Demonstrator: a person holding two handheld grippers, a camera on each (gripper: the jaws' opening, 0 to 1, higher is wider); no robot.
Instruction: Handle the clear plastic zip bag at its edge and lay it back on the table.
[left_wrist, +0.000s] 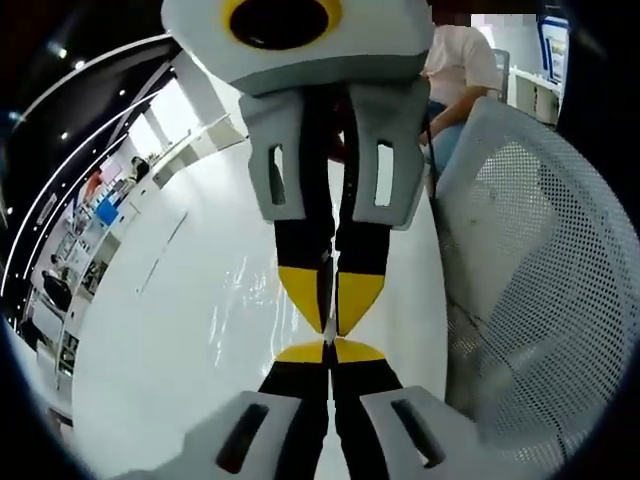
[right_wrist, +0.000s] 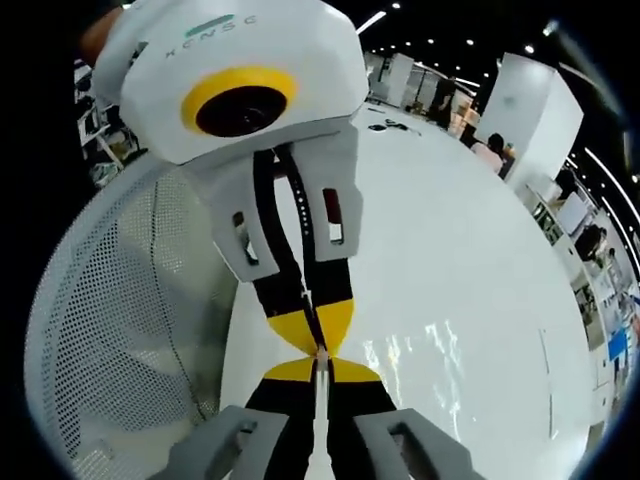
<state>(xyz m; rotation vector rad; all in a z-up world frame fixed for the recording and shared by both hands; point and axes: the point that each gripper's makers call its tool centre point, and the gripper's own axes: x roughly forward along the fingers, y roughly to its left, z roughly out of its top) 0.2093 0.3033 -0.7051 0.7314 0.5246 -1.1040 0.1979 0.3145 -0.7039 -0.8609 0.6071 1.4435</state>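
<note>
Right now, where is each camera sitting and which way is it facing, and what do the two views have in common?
Left gripper view: rides on the left gripper, looking along its shut jaws across the white table; the right gripper meets it tip to tip, with the clear zip bag glinting beside them.
Right gripper view: rides on the right gripper, looking the opposite way; the left gripper faces it, and the bag lies beyond.
Shared: both grippers, table, bag and the white mesh chair.

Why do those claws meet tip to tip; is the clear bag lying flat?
Flat on the white table; the bag spreads. Both claws, left and right, pinch its edge.
</note>
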